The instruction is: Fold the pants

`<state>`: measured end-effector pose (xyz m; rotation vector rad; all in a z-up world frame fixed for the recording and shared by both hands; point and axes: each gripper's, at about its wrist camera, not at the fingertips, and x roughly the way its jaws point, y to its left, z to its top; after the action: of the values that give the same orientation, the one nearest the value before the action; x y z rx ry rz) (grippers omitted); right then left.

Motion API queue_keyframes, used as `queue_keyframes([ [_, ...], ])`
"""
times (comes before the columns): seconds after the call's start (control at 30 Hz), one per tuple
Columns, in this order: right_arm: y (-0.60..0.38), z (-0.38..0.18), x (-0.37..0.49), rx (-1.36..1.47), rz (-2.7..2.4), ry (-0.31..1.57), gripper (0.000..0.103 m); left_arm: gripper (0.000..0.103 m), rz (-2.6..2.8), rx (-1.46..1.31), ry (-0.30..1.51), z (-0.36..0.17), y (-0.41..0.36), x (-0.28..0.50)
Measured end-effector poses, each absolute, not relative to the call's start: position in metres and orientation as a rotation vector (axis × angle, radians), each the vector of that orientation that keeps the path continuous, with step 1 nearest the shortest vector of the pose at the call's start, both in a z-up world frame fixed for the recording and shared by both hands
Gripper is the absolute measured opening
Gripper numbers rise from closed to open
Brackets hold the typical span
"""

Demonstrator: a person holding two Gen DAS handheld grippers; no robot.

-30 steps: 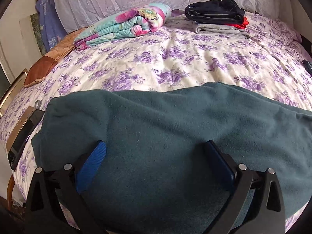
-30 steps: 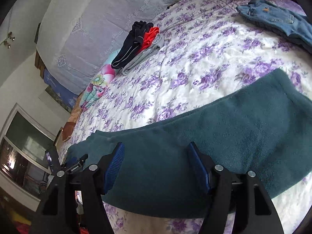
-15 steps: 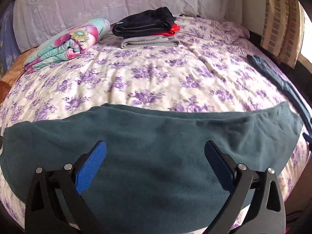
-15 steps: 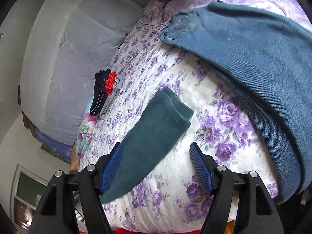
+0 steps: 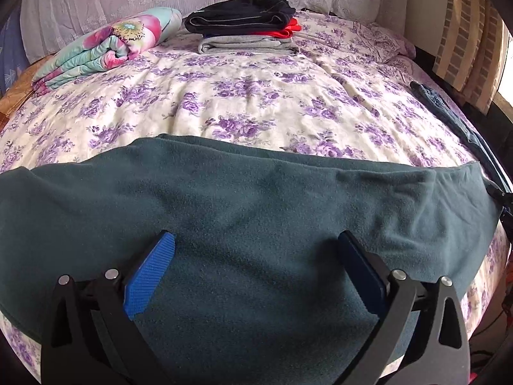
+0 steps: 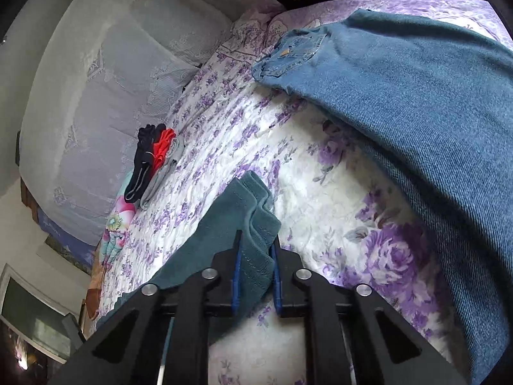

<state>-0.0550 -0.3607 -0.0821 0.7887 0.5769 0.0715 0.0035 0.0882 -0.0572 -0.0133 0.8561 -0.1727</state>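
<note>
Teal fleece pants [image 5: 243, 211] lie flat on the floral bedspread [image 5: 256, 96], long axis running straight across the left gripper's view, side to side.

Left gripper [image 5: 256, 250]: jaws spread wide, nothing held, poised over the mid-length of the pants. Fabric fills the space ahead of and below both pads; contact cannot be confirmed from this view.

Right gripper [image 6: 255, 256]: jaws narrowed onto the pants [image 6: 237, 224] at the hemmed leg end, stitched cuff sandwiched between the blue pads. The garment runs away from it, forward and to its left, toward the far side of the bed.

Key relation: the right gripper has the cuff end; the waist end lies at the far left of the left gripper's view, beyond its left finger. The left gripper is the nearer one to the middle and the waist. My read: the next move is a lengthwise fold, cuff carried along the long axis toward the waist, so the left gripper needs to pin the middle or grab the other end.

Off to the right gripper's right: blue jeans [image 6: 416, 112], close to the cuff but not touching it. Far ahead of the left gripper: a stack of folded clothes [image 5: 243, 29] and a folded floral quilt [image 5: 109, 45], well apart from the pants.

Risk: only one cuff layer may be pinched; two layers are visible at the hem.
</note>
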Motion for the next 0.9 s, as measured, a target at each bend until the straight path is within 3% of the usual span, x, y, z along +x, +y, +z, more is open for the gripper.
queue_keyframes([
  [0.2, -0.332, -0.043, -0.06, 0.657, 0.072, 0.452, 0.011, 0.099, -0.051, -0.008, 0.771, -0.036, 0.121, -0.013],
  [0.5, -0.176, 0.01, -0.012, 0.336, 0.402, 0.464, 0.011, 0.099, 0.254, -0.282, 0.724, -0.013, 0.277, -0.058],
  [0.8, 0.03, -0.032, 0.013, -0.136, 0.749, 0.685, 0.012, 0.099, 0.353, -0.45, 0.759, -0.041, 0.334, -0.107],
  [0.83, 0.041, -0.044, 0.014, -0.183, 0.769, 0.747, 0.014, 0.099, 0.356, -0.44, 0.757, -0.041, 0.334, -0.108],
  [0.9, 0.054, -0.057, 0.004, -0.277, 0.78, 0.782, 0.031, 0.099, 0.357, -0.424, 0.758, -0.041, 0.332, -0.109],
])
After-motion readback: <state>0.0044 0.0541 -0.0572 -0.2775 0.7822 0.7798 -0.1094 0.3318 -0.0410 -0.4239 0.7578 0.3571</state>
